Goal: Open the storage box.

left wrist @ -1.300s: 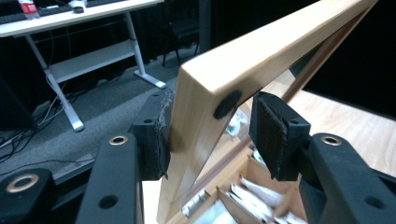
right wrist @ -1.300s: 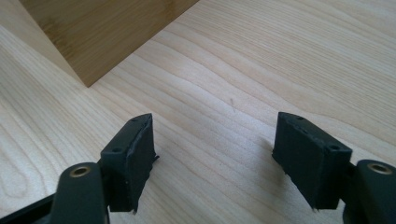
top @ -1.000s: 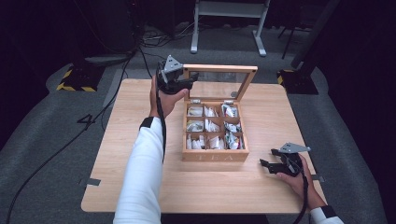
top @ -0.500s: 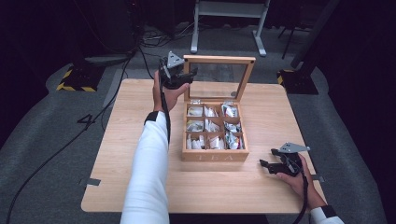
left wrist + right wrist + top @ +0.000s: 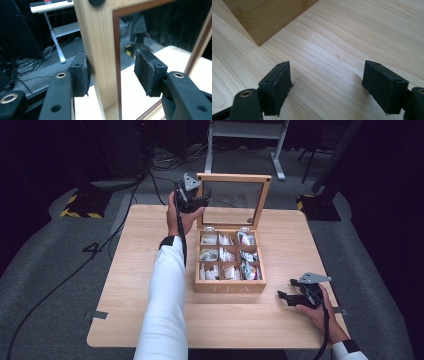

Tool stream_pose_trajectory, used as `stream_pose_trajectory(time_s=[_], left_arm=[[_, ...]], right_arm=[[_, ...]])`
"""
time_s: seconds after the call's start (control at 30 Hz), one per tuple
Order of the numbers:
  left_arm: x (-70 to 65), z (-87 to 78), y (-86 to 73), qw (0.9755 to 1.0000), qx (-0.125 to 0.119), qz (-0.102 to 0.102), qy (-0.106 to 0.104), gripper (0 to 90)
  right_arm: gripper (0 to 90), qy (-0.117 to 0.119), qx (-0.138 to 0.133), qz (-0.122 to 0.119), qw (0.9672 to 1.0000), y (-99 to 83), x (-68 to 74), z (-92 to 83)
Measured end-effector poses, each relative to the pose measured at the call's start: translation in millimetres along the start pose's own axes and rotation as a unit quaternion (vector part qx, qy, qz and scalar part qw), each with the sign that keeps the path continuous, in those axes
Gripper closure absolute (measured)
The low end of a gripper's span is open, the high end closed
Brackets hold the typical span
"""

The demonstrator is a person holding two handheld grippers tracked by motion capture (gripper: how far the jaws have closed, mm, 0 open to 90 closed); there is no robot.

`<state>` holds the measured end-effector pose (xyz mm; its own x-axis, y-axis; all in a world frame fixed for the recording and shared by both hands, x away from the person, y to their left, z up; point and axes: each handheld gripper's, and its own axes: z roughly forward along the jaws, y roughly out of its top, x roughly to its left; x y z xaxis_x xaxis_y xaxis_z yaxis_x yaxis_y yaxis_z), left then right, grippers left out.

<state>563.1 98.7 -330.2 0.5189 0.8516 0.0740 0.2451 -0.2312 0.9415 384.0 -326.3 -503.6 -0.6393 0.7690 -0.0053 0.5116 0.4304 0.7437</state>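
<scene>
Since the left gripper [image 5: 111, 73] only loosely straddles the lid [image 5: 100, 50], one pad [image 5: 83, 77] touching, the lid could fall shut, while the right gripper [image 5: 327, 87] rests open.

— What surrounds you?
— A light wooden table [image 5: 125, 285] stands on grey carpet [image 5: 45, 285]. Beyond your left gripper, a white metal stand [image 5: 245, 135] sits in a dark, unlit room.
— Anything on the floor?
— Black cables [image 5: 60, 280] trail left of it; yellow-black striped bases [image 5: 80, 206] lie nearby.
</scene>
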Motion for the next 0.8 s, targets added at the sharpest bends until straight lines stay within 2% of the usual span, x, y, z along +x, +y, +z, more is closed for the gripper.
stream_pose_trajectory(time_s=[0.1,0.2,0.27,0.4,0.43,0.7,0.8], left_arm=[[0.6,2.8,-3.0,1.0,0.002,-0.008,0.002,48.6],[-1.8,9.0,-7.9,0.9996,0.022,0.001,0.02,48.7],[-1.9,13.5,-13.5,0.9992,0.032,0.001,0.024,48.7],[-3.0,22.2,-20.1,0.9968,0.066,0.02,0.042,49.2],[-2.6,23.9,-22.5,0.9969,0.066,0.013,0.041,49.3],[-2.5,32.2,-38.4,0.9954,0.085,0.001,0.045,50.9],[-5.2,34.0,-44.6,0.9945,0.093,0.008,0.048,51.0]], right_arm=[[22.8,0.0,0.0,0.0,1.0,0.1,0.0,0.1],[22.4,0.0,0.0,0.0,1.0,0.4,-0.1,0.7],[22.1,-0.002,0.0,0.001,1.0,0.7,0.2,1.1],[21.8,-0.005,0.0,0.003,1.0,1.1,0.8,1.4],[21.8,-0.005,0.0,0.003,1.0,1.1,0.8,1.4],[20.5,-0.011,0.002,0.008,0.9999,3.6,0.2,4.3],[20.5,-0.012,0.002,0.009,0.9999,4.0,0.1,4.8]])
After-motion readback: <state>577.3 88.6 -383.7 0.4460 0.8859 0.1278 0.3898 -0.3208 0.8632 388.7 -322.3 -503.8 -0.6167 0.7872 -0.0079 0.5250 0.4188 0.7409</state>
